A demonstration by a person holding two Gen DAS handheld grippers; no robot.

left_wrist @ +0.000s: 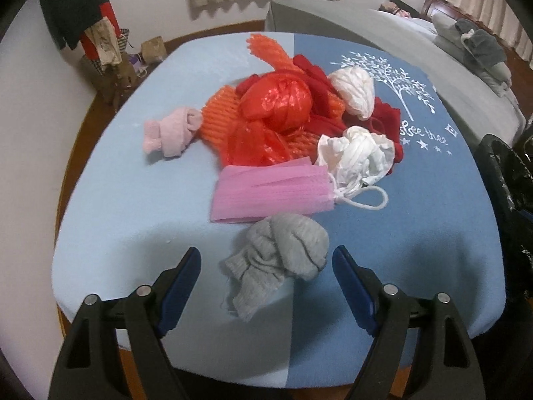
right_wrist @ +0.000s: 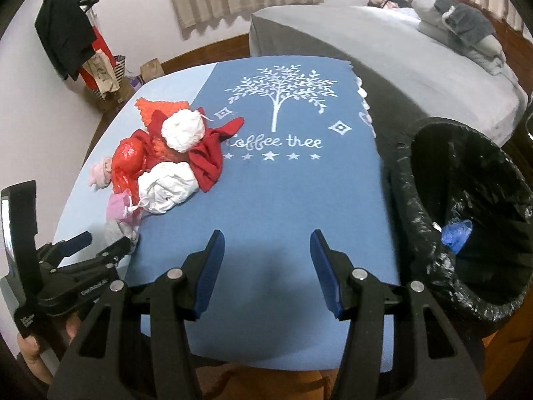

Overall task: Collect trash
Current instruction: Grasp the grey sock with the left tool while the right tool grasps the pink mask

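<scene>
A pile of trash and clothes lies on a blue cloth-covered table (left_wrist: 116, 220). Nearest my open left gripper (left_wrist: 266, 260) is a balled grey sock (left_wrist: 283, 256), between the fingers' line but not held. Behind it lie a pink foam net (left_wrist: 269, 193), crumpled white bags (left_wrist: 356, 156), a red plastic bag (left_wrist: 276, 100), orange foam net (left_wrist: 220, 120), a pink sock (left_wrist: 170, 130) and red cloth (left_wrist: 386, 116). My right gripper (right_wrist: 266, 246) is open and empty over bare blue cloth. The left gripper (right_wrist: 96, 243) shows at the right view's left edge.
A black-lined trash bin (right_wrist: 466, 206) stands off the table's right edge, with a blue scrap inside. A grey bed (right_wrist: 383, 50) is beyond. Hanging clothes and bags (right_wrist: 83, 56) stand at far left by the wall.
</scene>
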